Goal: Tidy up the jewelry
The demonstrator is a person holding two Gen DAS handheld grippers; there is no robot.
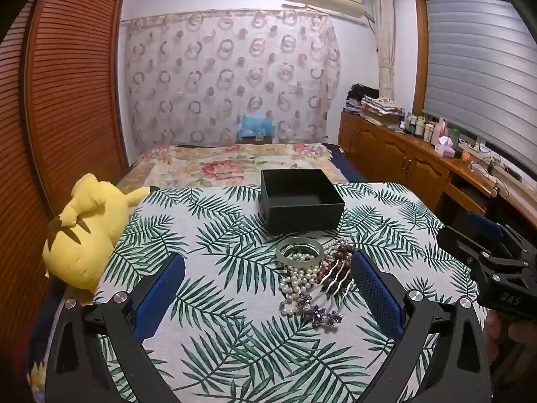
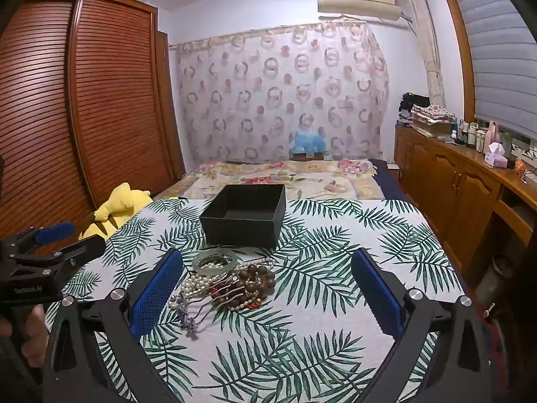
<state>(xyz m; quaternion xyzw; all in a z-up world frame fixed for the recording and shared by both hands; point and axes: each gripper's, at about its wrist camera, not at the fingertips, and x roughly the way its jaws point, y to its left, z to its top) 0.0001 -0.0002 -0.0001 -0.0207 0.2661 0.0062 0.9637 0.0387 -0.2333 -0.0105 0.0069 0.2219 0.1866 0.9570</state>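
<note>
A pile of jewelry lies on the leaf-print cloth (image 1: pixel 235 302): a pale green bangle (image 1: pixel 299 249) (image 2: pixel 214 262), a white pearl strand (image 1: pixel 298 282) (image 2: pixel 198 282), brown wooden beads (image 1: pixel 342 252) (image 2: pixel 258 278), a silver hair comb (image 1: pixel 335 277) and a purple beaded piece (image 1: pixel 322 315) (image 2: pixel 188 315). An open, empty black box (image 1: pixel 302 201) (image 2: pixel 245 215) stands just behind the pile. My left gripper (image 1: pixel 268 288) is open and empty, the pile between its fingers toward the right one. My right gripper (image 2: pixel 266 288) is open and empty, the pile by its left finger.
A yellow plush toy (image 1: pixel 87 231) (image 2: pixel 117 208) lies at the cloth's left edge. A floral bed (image 1: pixel 235 164) is behind the box. Wooden cabinets (image 1: pixel 402 154) with bottles run along the right; a slatted wardrobe (image 2: pixel 84 100) stands left.
</note>
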